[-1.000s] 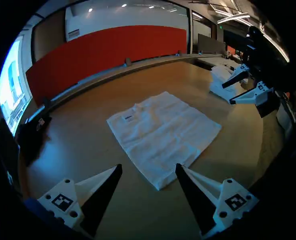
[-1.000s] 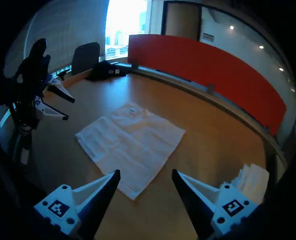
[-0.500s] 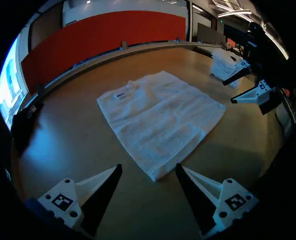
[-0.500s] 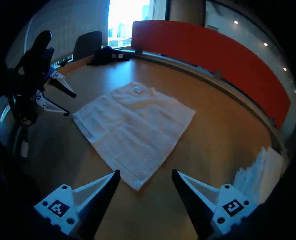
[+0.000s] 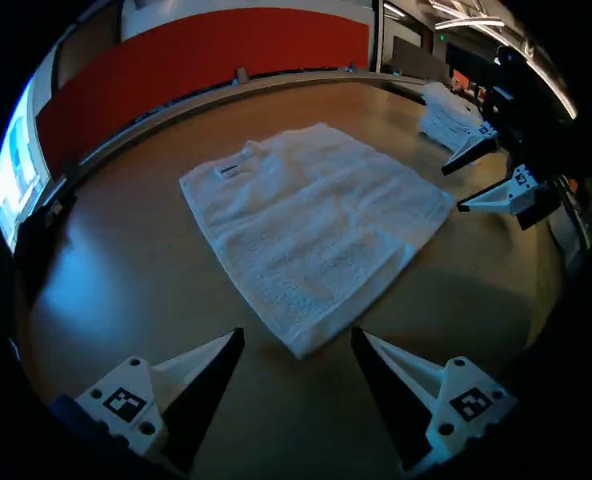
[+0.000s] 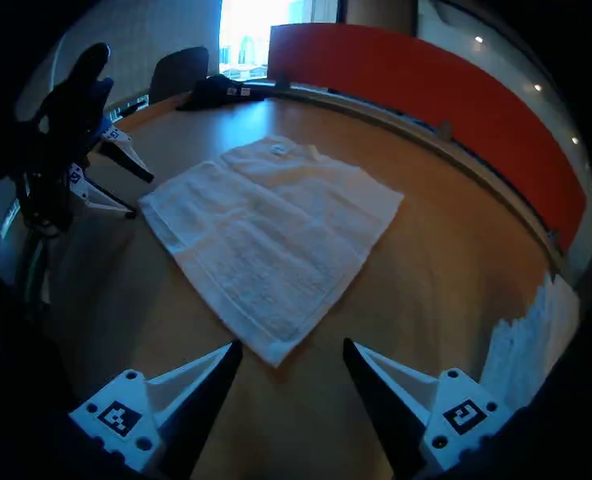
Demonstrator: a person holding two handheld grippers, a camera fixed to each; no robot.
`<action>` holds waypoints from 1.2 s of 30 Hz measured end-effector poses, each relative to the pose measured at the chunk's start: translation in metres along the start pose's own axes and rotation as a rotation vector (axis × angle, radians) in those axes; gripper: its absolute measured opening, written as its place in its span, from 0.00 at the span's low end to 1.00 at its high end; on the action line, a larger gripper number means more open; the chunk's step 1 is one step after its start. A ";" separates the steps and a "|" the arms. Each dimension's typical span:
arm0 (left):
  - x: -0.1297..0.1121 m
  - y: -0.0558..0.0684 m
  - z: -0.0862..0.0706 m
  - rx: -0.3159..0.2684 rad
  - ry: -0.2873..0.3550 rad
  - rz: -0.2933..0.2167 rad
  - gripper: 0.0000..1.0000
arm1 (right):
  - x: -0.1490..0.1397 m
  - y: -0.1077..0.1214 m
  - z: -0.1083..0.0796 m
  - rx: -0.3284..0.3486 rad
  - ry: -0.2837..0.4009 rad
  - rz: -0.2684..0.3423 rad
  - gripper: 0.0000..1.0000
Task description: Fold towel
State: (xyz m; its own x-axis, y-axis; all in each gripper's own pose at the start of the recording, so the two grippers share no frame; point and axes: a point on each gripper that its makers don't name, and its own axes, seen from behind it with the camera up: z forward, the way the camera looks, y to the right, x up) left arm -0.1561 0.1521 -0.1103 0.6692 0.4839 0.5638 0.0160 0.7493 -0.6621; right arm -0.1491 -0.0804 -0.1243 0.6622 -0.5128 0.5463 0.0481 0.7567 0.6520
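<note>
1. Two grippers, both with jaws spread wide and nothing between the fingers.
2. The left gripper (image 5: 296,331) points at one corner of the white towel (image 5: 312,216). That corner lies just ahead of the gap between its fingertips, and I cannot tell if they touch it.
3. The right gripper (image 6: 292,344) is set up the same way at another corner of the towel (image 6: 272,232), with the corner tip just in front of its open fingers.
4. The towel lies flat and spread out in one layer mid-table on the wooden table (image 5: 120,280), turned diamond-wise to both cameras. Its small sewn label (image 5: 228,170) sits by the edge towards the red partition (image 5: 200,56).
5. In the left gripper view, the right gripper (image 5: 452,190) is off the towel's right-hand corner with its fingers apart, close to the cloth but clear of it.
6. In the right gripper view, the left gripper (image 6: 142,198) is at the towel's left-hand corner, also spread, with one fingertip right at the hem.
7. A stack of folded white towels (image 6: 528,344) sits near the table edge on the right gripper's side, well apart from the spread towel.
8. At the far end of the table by the window (image 6: 256,36), a dark bag (image 6: 216,90) lies on top and an office chair (image 6: 176,76) stands just behind the edge.
</note>
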 end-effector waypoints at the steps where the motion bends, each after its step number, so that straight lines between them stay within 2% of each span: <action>1: -0.001 0.002 0.000 -0.007 -0.004 -0.001 0.99 | -0.001 -0.001 0.001 0.003 -0.004 0.001 0.95; 5: -0.005 0.008 0.003 -0.021 -0.016 0.001 0.99 | -0.003 -0.003 0.004 0.013 -0.011 0.004 0.90; 10: -0.005 0.008 0.004 -0.016 -0.020 0.006 0.96 | -0.005 -0.006 0.006 0.022 -0.012 0.001 0.79; 16: -0.006 0.004 0.004 -0.005 -0.028 -0.005 0.79 | -0.006 -0.010 0.008 0.041 -0.006 0.008 0.66; 24: -0.006 0.005 0.004 -0.002 -0.030 -0.007 0.69 | -0.006 -0.019 0.008 0.069 -0.003 0.005 0.39; 28: -0.006 0.007 0.004 -0.003 -0.031 -0.006 0.64 | -0.006 -0.021 0.008 0.068 -0.002 0.006 0.37; 32: -0.006 0.009 0.003 -0.002 -0.035 -0.005 0.53 | -0.006 -0.020 0.008 0.067 -0.004 0.011 0.33; 36: -0.006 0.009 0.002 0.001 -0.039 -0.008 0.51 | -0.006 -0.019 0.008 0.064 -0.008 0.018 0.26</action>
State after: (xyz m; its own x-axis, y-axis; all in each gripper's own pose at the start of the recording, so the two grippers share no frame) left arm -0.1616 0.1569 -0.1184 0.6396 0.4950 0.5882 0.0206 0.7538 -0.6568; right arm -0.1600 -0.0943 -0.1360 0.6565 -0.5027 0.5624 -0.0118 0.7386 0.6740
